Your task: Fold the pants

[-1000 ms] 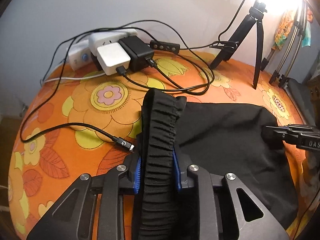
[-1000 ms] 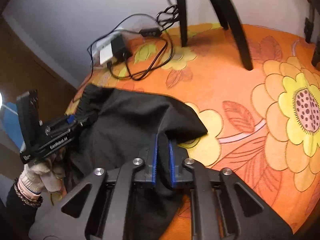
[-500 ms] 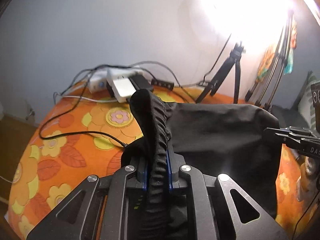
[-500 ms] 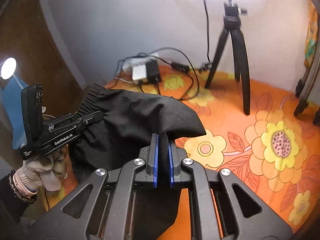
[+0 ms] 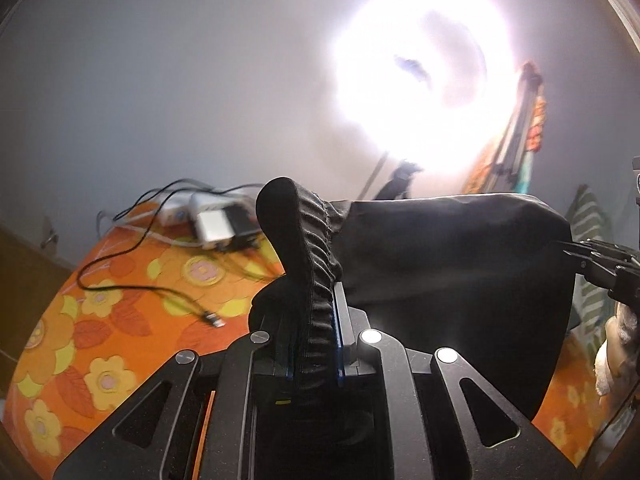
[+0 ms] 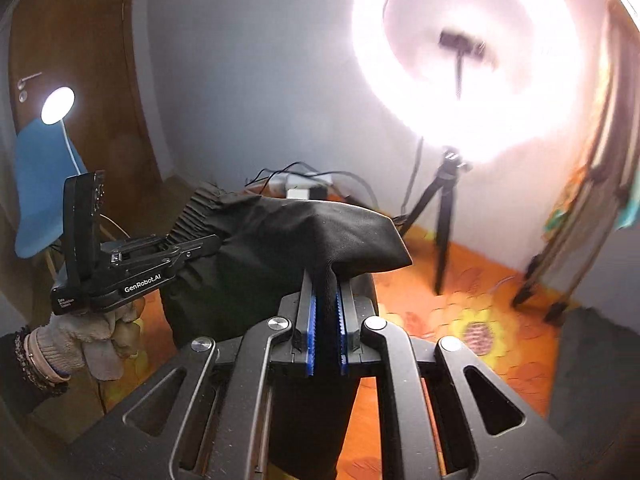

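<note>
Left gripper (image 5: 314, 334) jaws clamped on pants (image 5: 452, 276) waistband; right gripper (image 6: 326, 322) jaws clamped on opposite edge. Garment suspended between jaws; no fold laid yet.

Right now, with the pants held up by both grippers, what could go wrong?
1. The left gripper pinches only the bunched waistband; it might slip out.
2. The right gripper holds just a thin fold of the pants, so that side could drop.
3. Loose cables and chargers lie on the orange cover; the hanging cloth could snag them.
</note>
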`<act>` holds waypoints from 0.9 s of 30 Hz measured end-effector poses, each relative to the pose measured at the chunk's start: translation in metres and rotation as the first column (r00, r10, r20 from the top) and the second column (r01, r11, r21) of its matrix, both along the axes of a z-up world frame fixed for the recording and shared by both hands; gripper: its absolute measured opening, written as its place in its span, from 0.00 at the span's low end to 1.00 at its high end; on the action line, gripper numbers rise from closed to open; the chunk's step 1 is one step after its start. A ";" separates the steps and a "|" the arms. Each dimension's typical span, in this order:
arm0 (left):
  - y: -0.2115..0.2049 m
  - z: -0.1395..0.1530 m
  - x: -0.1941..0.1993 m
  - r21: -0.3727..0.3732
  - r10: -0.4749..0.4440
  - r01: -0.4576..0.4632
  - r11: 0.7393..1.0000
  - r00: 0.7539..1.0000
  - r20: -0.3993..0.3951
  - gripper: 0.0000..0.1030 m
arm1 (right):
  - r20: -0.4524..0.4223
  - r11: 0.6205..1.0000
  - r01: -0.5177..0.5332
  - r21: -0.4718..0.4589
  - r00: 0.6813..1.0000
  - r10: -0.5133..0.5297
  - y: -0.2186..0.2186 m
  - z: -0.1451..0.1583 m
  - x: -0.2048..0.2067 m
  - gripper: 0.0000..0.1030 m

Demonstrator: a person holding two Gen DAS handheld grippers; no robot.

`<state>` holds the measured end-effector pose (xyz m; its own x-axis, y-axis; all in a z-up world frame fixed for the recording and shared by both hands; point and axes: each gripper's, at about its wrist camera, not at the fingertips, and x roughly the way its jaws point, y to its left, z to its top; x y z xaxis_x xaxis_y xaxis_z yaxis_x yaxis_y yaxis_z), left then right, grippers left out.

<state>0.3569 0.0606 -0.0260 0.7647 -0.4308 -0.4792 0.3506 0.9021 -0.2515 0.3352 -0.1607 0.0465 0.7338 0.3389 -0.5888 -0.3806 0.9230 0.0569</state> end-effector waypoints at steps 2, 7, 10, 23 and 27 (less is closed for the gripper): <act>-0.015 0.011 -0.008 -0.015 -0.024 0.024 1.000 0.999 0.024 0.12 | 0.017 1.000 0.021 -0.018 1.000 -0.021 -0.013 0.012 -0.011 0.08; -0.065 0.032 -0.026 -0.044 -0.095 0.098 0.994 0.993 0.071 0.11 | 0.060 0.994 0.094 -0.055 0.994 -0.091 -0.057 0.039 -0.041 0.08; -0.100 0.043 -0.038 -0.054 -0.138 0.144 0.988 0.985 0.103 0.12 | 0.081 0.987 0.143 -0.074 0.987 -0.137 -0.089 0.055 -0.060 0.08; -0.259 0.067 -0.040 -0.116 -0.287 0.306 0.945 0.945 0.154 0.11 | 0.114 0.939 0.326 -0.112 0.943 -0.314 -0.250 0.083 -0.089 0.08; -0.299 0.060 -0.032 -0.120 -0.326 0.344 0.931 0.935 0.142 0.11 | 0.110 0.927 0.354 -0.124 0.933 -0.342 -0.292 0.077 -0.084 0.08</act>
